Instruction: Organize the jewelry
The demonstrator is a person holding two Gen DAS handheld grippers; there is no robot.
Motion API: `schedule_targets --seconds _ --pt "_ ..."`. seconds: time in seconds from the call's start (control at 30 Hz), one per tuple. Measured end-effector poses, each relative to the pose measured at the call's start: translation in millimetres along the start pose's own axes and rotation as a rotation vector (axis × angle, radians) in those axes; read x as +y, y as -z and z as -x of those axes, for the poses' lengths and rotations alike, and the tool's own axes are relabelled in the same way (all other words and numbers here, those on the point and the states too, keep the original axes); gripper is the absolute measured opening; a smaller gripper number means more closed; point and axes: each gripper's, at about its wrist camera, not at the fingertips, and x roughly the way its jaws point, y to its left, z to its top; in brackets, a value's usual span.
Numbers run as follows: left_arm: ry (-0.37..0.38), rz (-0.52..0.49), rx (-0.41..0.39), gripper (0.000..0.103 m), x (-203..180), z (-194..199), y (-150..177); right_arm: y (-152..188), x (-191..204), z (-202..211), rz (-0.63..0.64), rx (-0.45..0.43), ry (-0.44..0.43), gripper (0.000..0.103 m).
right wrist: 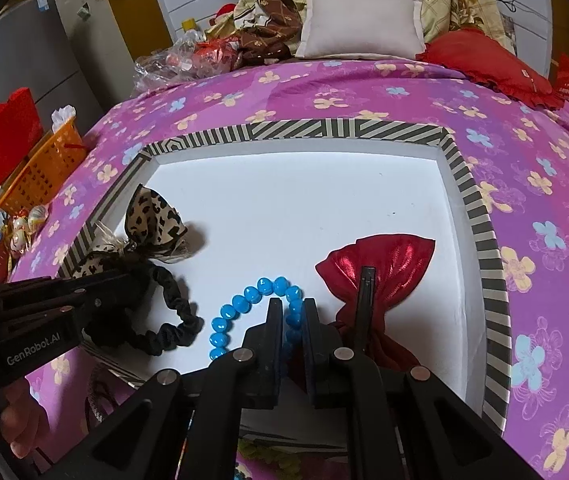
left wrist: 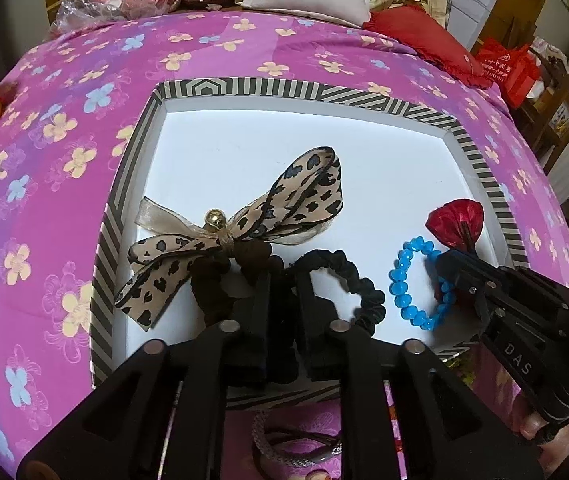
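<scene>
- Left gripper (left wrist: 282, 276) points steeply down, jaws slightly apart — nothing pinched between the pads.
- Right gripper (right wrist: 293, 312) points steeply down, jaws closed on the bead bracelet (right wrist: 240, 312) — a hand (right wrist: 8, 420) grips the left handle.

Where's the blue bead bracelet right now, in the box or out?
In: the blue bead bracelet lies on the striped box's white floor, the right tool shut on it.

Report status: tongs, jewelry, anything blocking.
Right tongs shut on blue bead bracelet, in striped tray. Left tongs astride black scrunchie, grip unclear. Red pouch close beside right tongs; leopard bow beside left.
</scene>
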Motion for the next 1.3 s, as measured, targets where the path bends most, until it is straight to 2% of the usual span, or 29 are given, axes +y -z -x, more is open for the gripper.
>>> schedule_targets --seconds 0.1,0.13,0.23,0.27,0.3,0.37,0.6,0.83,0.87,0.97,1.3 --pt "-0.003 0.005 -0.005 0.047 0.4 1.2 1.5 2.0 -1.0 3.3 -0.010 0.006 0.000 0.008" --pt "0.007 0.012 -0.011 0.053 1.5 2.8 2.3 3.2 -1.5 5.0 -0.015 0.005 -0.002 0.009" --pt "0.006 0.008 -0.023 0.059 0.2 7.9 3.5 5.9 -1.8 11.1 -0.020 -0.002 -0.006 0.011" --pt "-0.001 0.002 -0.029 0.060 -0.3 10.8 4.4 7.0 -1.6 14.3 -0.019 -0.007 -0.006 0.015" --pt "-0.009 -0.004 -0.037 0.060 -0.9 14.1 5.3 7.6 -1.1 17.0 -0.020 -0.013 -0.003 0.027" --pt "-0.019 -0.011 -0.048 0.061 -2.1 19.6 7.1 8.9 0.6 25.6 -0.022 -0.038 -0.002 0.043" --pt "-0.037 -0.016 -0.105 0.064 2.5 47.8 19.3 15.8 12.2 56.0 -0.015 -0.086 -0.001 0.043" --pt "-0.042 -0.003 -0.134 0.064 10.5 72.0 40.7 29.9 29.3 85.3 0.040 -0.129 0.066 0.045" --pt "-0.051 -0.007 -0.140 0.064 11.4 76.1 45.5 31.6 28.5 88.0 0.037 -0.133 0.068 0.048" --pt "-0.061 -0.020 -0.156 0.064 12.5 86.1 57.7 40.7 28.0 98.6 0.030 -0.151 0.080 0.067" --pt "-0.034 -0.034 -0.165 0.064 17.5 108.5 95.5 72.3 33.1 123.4 0.052 -0.136 0.111 0.069"
